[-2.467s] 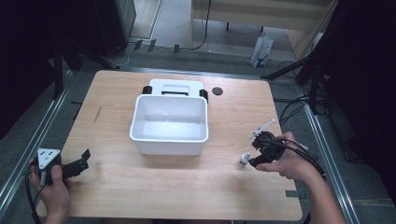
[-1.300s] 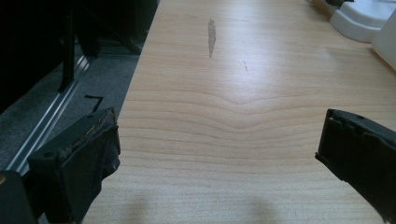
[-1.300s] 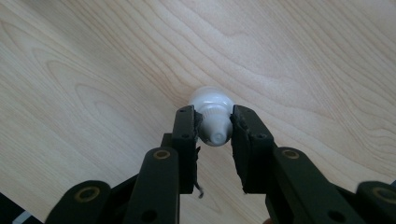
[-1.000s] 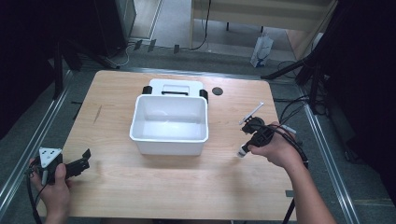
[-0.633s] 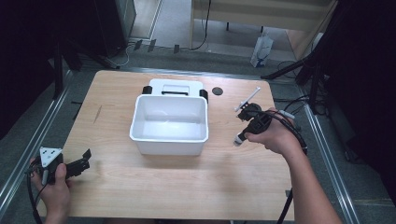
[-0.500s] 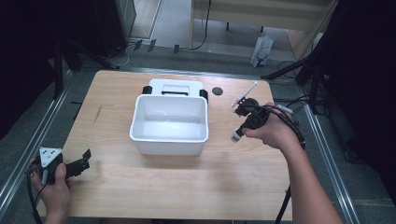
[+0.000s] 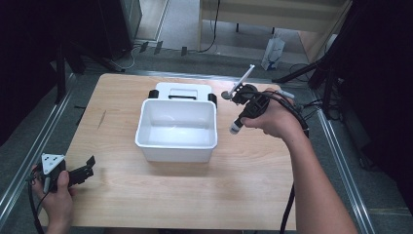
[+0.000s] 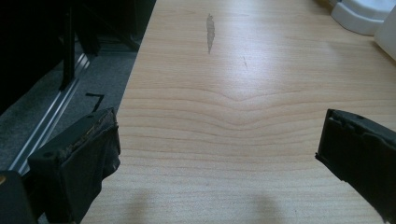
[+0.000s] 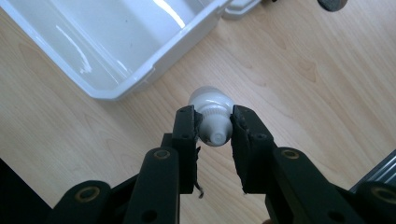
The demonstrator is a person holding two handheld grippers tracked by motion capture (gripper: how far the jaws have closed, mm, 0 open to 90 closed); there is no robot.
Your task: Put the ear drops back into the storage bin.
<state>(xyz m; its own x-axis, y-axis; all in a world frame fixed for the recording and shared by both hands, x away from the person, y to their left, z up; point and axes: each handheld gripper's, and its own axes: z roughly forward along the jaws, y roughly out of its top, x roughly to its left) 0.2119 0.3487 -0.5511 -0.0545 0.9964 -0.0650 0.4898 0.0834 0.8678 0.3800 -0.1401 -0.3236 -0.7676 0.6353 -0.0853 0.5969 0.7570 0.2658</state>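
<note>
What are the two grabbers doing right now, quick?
Left gripper: jaws open, nothing between them, above the table.
Right gripper: jaws shut on a small white bottle, beside the white bin.

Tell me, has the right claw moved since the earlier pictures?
Yes. The right claw, shut on a small white bottle, has risen off the table and gone toward the far right corner of the white bin.

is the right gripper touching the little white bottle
Touching: the right gripper view shows the right gripper with both pads pressed against the white bottle.
</note>
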